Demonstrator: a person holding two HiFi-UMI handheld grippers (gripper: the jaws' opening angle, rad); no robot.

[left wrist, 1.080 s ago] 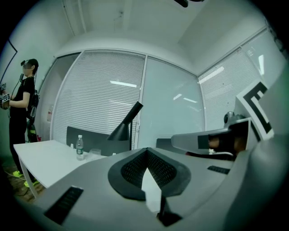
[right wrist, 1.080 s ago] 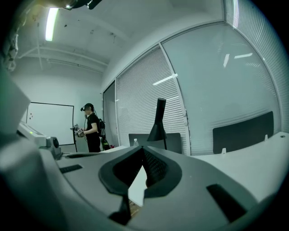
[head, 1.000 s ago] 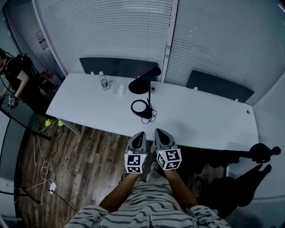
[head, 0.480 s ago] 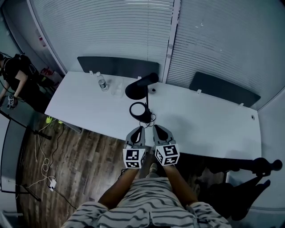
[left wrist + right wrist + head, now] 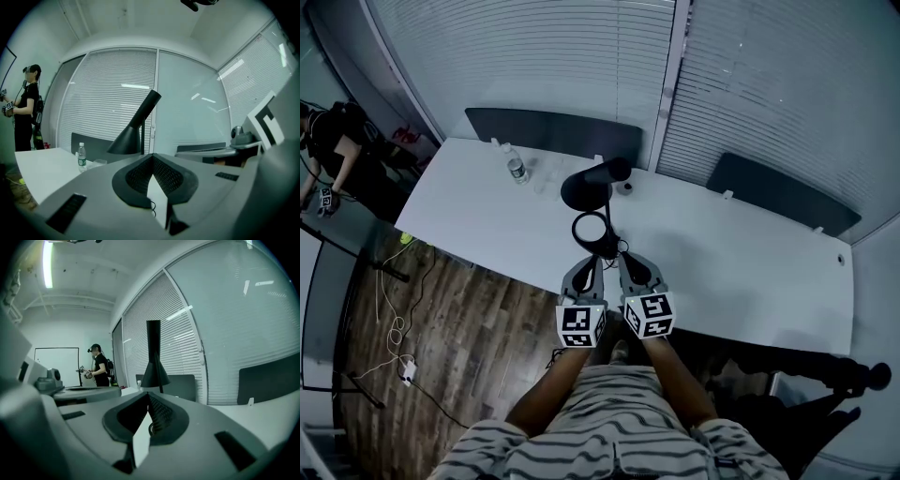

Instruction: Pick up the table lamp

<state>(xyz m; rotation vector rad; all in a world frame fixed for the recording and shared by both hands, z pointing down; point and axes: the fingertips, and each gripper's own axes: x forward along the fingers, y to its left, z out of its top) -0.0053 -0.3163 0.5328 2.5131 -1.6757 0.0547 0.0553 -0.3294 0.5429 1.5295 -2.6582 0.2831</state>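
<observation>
The black table lamp [image 5: 592, 202] stands on the white table [image 5: 741, 262]. It has a ring-shaped base [image 5: 594, 230], a thin stem and a cone shade [image 5: 584, 187], and a coiled cable lies beside the base. My left gripper [image 5: 586, 271] and right gripper [image 5: 628, 265] sit side by side at the table's near edge, just short of the base and apart from it. Both are shut with nothing between the jaws. The left gripper view shows its closed tips [image 5: 152, 159] below the lamp shade [image 5: 129, 138]. In the right gripper view the closed tips [image 5: 147, 397] point at the lamp [image 5: 154, 369].
A water bottle [image 5: 517, 169] and a clear cup [image 5: 546, 177] stand at the table's far left. Two dark chair backs [image 5: 551, 133] [image 5: 776, 192] line the far side against the blinds. A person [image 5: 333, 155] stands at the left over wooden floor with cables [image 5: 394, 328].
Both grippers have moved forward together from over the floor to the table's near edge, closer to the lamp base. The lamp has not moved.
</observation>
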